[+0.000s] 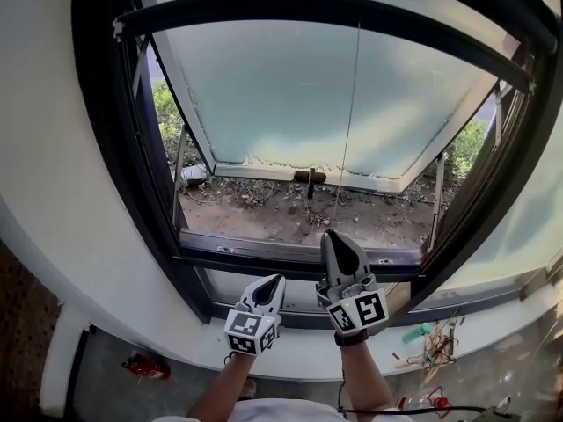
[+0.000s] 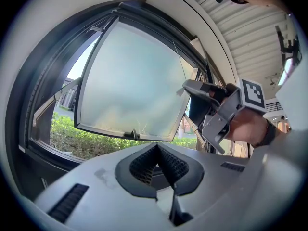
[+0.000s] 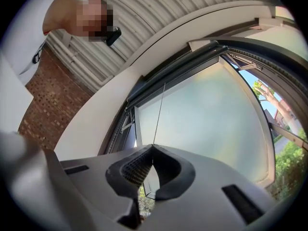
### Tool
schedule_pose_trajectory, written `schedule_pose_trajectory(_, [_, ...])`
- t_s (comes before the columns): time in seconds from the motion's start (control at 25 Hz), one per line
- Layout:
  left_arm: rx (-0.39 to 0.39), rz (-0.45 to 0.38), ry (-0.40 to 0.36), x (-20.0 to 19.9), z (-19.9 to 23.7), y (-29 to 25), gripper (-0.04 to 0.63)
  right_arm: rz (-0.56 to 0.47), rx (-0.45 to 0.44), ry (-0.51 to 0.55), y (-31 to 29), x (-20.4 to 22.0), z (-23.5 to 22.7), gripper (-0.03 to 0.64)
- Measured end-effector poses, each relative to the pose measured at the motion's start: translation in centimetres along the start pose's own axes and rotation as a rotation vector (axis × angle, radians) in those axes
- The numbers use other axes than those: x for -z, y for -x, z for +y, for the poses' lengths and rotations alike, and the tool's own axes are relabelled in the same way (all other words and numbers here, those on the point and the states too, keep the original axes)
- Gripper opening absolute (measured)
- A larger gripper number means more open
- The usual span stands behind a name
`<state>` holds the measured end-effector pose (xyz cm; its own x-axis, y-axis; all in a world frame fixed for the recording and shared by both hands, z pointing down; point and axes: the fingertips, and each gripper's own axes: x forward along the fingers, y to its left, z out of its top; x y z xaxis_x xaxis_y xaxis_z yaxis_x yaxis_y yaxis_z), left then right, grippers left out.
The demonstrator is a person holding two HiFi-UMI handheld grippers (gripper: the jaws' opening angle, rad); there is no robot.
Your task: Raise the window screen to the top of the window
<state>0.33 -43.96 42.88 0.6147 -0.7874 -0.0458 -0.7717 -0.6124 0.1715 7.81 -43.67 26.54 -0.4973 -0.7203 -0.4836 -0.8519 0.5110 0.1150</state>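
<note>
We hold the right claw up in front of the bottom edge of the window frame. It is tilted upward, and its jaws are closed on a thin cord. In the right gripper view the cord runs straight down from the top of the window and meets the claw exactly where the two pads press together.

The window screen shows to us only as a dark rail lying across the window, close under the top edge of the frame. The cord hangs from it a little right of the middle. Whether any mesh hangs below the rail we cannot tell.

The left claw sits lower, just beside the right one on its left, pointing level toward the window's bottom edge. In the left gripper view its jaws are pressed together with nothing between them. From there we also see the hand carrying the right claw at the upper right.

Beyond the frame a frosted sash tilts outward, with a handle at the middle of its bottom edge. Bare soil lies under it, and shrubs show at the window's left edge. A red canister lies on the floor at the lower left.
</note>
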Motion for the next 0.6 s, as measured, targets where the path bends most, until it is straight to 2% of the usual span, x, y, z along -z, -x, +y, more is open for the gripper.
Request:
schedule_pose_trajectory(0.2, [0.015,-0.009,0.000,-0.4,-0.1,0.3,0.002,-0.100,-0.030,-0.161,-1.6,-4.2,-0.3,0.003])
schedule_pose_trajectory(0.44, [0.016,-0.015,-0.015,-1.2,-0.2,0.5,0.002,-0.269,-0.107,-0.175,-2.1,-9.8,1.2,0.003])
schedule_pose_trajectory(0.48, [0.013,-0.017,-0.015,-1.2,-0.1,0.5,0.002,-0.258,-0.103,-0.167,-1.8,-9.4,1.2,0.003])
schedule_pose_trajectory(0.52, [0.011,-0.017,-0.014,-1.1,0.0,0.6,0.002,-0.203,-0.093,-0.152,-1.7,-8.1,1.3,0.003])
schedule_pose_trajectory(0.6, [0.004,-0.015,-0.012,-0.9,0.1,0.8,0.002,-0.011,-0.051,-0.132,-1.2,-3.1,1.2,0.003])
